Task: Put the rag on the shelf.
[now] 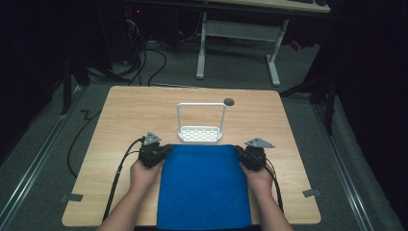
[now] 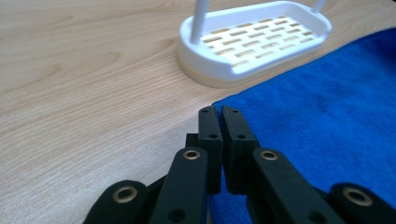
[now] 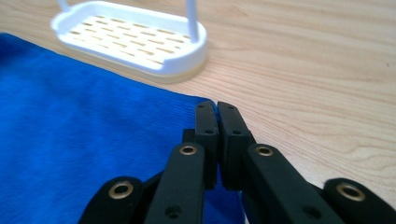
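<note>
Left tool (image 1: 166, 150), right tool (image 1: 239, 151): jaws pinched together on far corners of flat blue terry towel (image 1: 204, 187) lying between them on desk. Both corners gripped; fold or lift not yet begun. White slotted plastic rack (image 1: 201, 134) just ahead.

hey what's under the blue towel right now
The blue towel lies flat on the wooden table, hanging over its near edge. Both grippers pinch its far corners. Anything beneath is covered, though no bulge shows.
</note>
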`<action>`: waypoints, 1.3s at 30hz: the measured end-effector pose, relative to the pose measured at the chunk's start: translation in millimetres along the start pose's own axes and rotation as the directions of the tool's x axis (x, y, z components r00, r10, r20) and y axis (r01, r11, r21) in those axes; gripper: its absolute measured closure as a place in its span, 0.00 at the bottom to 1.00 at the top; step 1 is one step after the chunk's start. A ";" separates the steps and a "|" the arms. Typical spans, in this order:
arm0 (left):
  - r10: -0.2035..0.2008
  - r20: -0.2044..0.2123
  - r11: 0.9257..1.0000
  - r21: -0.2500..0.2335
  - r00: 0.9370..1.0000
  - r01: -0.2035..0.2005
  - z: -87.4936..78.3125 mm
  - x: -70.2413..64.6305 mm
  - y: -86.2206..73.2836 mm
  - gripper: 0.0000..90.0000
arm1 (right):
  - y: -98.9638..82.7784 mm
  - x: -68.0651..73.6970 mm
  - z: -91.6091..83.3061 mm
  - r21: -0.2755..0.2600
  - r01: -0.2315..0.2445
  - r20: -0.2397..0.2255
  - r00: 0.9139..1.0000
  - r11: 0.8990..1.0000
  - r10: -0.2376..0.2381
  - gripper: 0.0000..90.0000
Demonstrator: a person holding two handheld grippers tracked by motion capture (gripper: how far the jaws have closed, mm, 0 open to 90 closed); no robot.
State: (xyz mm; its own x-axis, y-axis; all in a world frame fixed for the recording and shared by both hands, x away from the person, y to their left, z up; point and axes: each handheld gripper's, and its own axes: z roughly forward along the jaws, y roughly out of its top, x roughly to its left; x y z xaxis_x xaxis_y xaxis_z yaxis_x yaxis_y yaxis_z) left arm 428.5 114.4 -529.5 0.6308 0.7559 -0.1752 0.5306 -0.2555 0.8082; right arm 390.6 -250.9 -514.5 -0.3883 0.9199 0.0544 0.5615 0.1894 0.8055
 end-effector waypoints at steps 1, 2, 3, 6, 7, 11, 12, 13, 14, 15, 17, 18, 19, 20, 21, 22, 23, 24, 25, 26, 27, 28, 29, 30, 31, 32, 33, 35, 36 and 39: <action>0.006 0.002 1.000 -0.004 1.000 -0.006 -3.2 -1.9 0.6 0.97 | 0.3 1.4 -2.5 -0.007 0.001 -0.006 1.000 1.000 -0.001 0.98; 0.008 0.006 1.000 -0.020 1.000 -0.008 -7.4 -3.5 0.6 0.97 | 0.1 2.1 -4.8 -0.019 -0.001 -0.011 1.000 1.000 0.001 0.98; 0.002 0.012 0.999 -0.037 1.000 -0.002 -11.5 -4.8 0.9 0.97 | -0.1 3.3 -7.2 -0.029 -0.008 -0.018 1.000 1.000 0.007 0.98; 0.021 -0.001 0.996 -0.089 1.000 -0.021 -22.3 -10.0 1.6 0.97 | 2.3 6.7 -14.6 -0.057 0.017 -0.027 0.999 0.998 -0.019 0.98; 0.023 -0.005 0.994 -0.107 1.000 -0.023 -25.0 -11.0 2.0 0.97 | 4.4 8.7 -21.2 -0.079 0.008 -0.033 0.999 0.997 -0.010 0.98; 0.003 0.003 0.989 -0.145 1.000 -0.002 -36.1 -11.1 3.2 0.97 | 7.2 10.9 -29.6 -0.119 0.023 -0.032 0.999 0.993 -0.027 0.98; 0.007 0.002 0.988 -0.151 1.000 -0.006 -39.5 -11.7 4.0 0.97 | 8.0 11.9 -32.0 -0.131 0.018 -0.033 0.999 0.991 -0.023 0.98; 0.011 -0.001 0.987 -0.162 1.000 -0.011 -43.1 -12.5 5.0 0.97 | 8.9 12.7 -34.0 -0.141 0.017 -0.037 0.999 0.990 -0.022 0.98; 0.010 -0.003 0.985 -0.175 1.000 -0.011 -46.9 -13.0 6.1 0.97 | 9.8 13.1 -35.7 -0.150 0.024 -0.040 0.999 0.988 -0.031 0.98; 0.003 -0.001 0.982 -0.190 1.000 -0.003 -50.4 -13.4 7.1 0.97 | 10.5 14.0 -37.5 -0.156 0.026 -0.044 0.998 0.987 -0.033 0.98; -0.008 0.008 0.977 -0.215 1.000 0.009 -56.7 -14.3 9.1 0.97 | 12.2 16.0 -40.9 -0.169 0.034 -0.047 0.998 0.985 -0.042 0.98; -0.011 0.009 0.974 -0.227 1.000 0.013 -59.5 -15.2 10.1 0.97 | 13.5 16.5 -42.9 -0.176 0.037 -0.050 0.998 0.984 -0.047 0.98; -0.012 0.012 0.971 -0.238 1.000 0.015 -61.7 -16.3 11.2 0.97 | 14.9 16.8 -45.1 -0.188 0.035 -0.054 0.997 0.982 -0.046 0.98; -0.003 0.009 0.971 -0.240 1.000 0.005 -64.2 -18.2 13.4 0.97 | 16.3 17.2 -47.5 -0.201 0.032 -0.056 0.997 0.979 -0.044 0.98; 0.006 0.004 0.971 -0.240 1.000 -0.005 -65.6 -19.6 14.8 0.97 | 18.0 17.6 -51.0 -0.213 0.029 -0.055 0.998 0.977 -0.042 0.98; 0.016 -0.001 0.969 -0.247 1.000 -0.015 -67.6 -21.7 16.6 0.97 | 19.2 17.6 -52.6 -0.219 0.031 -0.053 0.998 0.975 -0.043 0.98; 0.025 -0.002 0.967 -0.255 1.000 -0.024 -70.0 -23.8 18.3 0.97 | 20.6 17.8 -54.9 -0.226 0.030 -0.055 0.998 0.974 -0.044 0.98; 0.032 -0.003 0.964 -0.263 0.999 -0.032 -72.4 -25.7 20.1 0.97 | 21.8 18.1 -57.2 -0.233 0.030 -0.055 0.998 0.972 -0.044 0.98; 0.040 -0.004 0.961 -0.273 0.999 -0.040 -75.4 -28.3 22.3 0.97 | 23.1 18.5 -59.2 -0.244 0.032 -0.053 0.998 0.969 -0.046 0.98; 0.046 -0.004 0.959 -0.281 0.999 -0.045 -78.1 -30.0 24.1 0.97 | 24.6 19.1 -62.0 -0.251 0.032 -0.051 0.998 0.967 -0.047 0.98; 0.050 -0.003 0.956 -0.290 0.999 -0.049 -80.7 -31.7 25.7 0.97 | 25.7 19.7 -64.2 -0.259 0.033 -0.049 0.998 0.965 -0.047 0.98; 0.054 0.001 0.953 -0.299 0.999 -0.051 -83.3 -33.4 27.4 0.97 | 26.6 20.1 -66.4 -0.269 0.035 -0.051 0.997 0.963 -0.051 0.98; 0.058 0.002 0.950 -0.306 0.998 -0.054 -85.1 -34.6 28.6 0.97 | 27.5 20.9 -68.9 -0.275 0.035 -0.050 0.997 0.961 -0.051 0.98; 0.062 0.002 0.947 -0.316 0.998 -0.058 -87.5 -36.3 30.0 0.97 | 28.2 21.1 -70.7 -0.284 0.040 -0.048 0.997 0.958 -0.056 0.98; 0.066 0.003 0.944 -0.324 0.998 -0.061 -89.9 -37.8 31.4 0.97 | 29.0 21.5 -73.4 -0.294 0.038 -0.050 0.997 0.955 -0.055 0.98; 0.069 0.006 0.941 -0.332 0.998 -0.063 -92.2 -39.2 32.8 0.97 | 30.0 21.8 -76.0 -0.301 0.040 -0.051 0.997 0.953 -0.058 0.98; 0.073 0.006 0.938 -0.340 0.997 -0.067 -94.5 -40.6 34.1 0.97 | 31.0 22.4 -78.8 -0.307 0.038 -0.049 0.997 0.951 -0.055 0.98; 0.080 0.007 0.931 -0.358 0.997 -0.073 -99.1 -43.5 36.6 0.97 | 33.1 23.1 -84.7 -0.328 0.039 -0.051 0.997 0.944 -0.059 0.98; 0.087 0.003 0.928 -0.364 0.996 -0.080 -101.4 -44.7 37.8 0.97 | 34.1 23.6 -88.0 -0.335 0.036 -0.051 0.997 0.941 -0.057 0.98; 0.094 -0.001 0.918 -0.387 0.996 -0.087 -107.9 -47.6 40.8 0.97 | 37.4 24.0 -97.4 -0.364 0.046 -0.049 0.996 0.930 -0.068 0.98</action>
State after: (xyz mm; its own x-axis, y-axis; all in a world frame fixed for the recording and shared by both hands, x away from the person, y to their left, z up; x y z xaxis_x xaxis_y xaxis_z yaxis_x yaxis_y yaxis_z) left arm 359.1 133.1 -427.5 0.6775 0.7290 -0.0978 0.2129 -0.0671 0.9748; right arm 331.1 -255.1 -425.6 -0.4608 0.8871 0.0283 0.2386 0.0931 0.9666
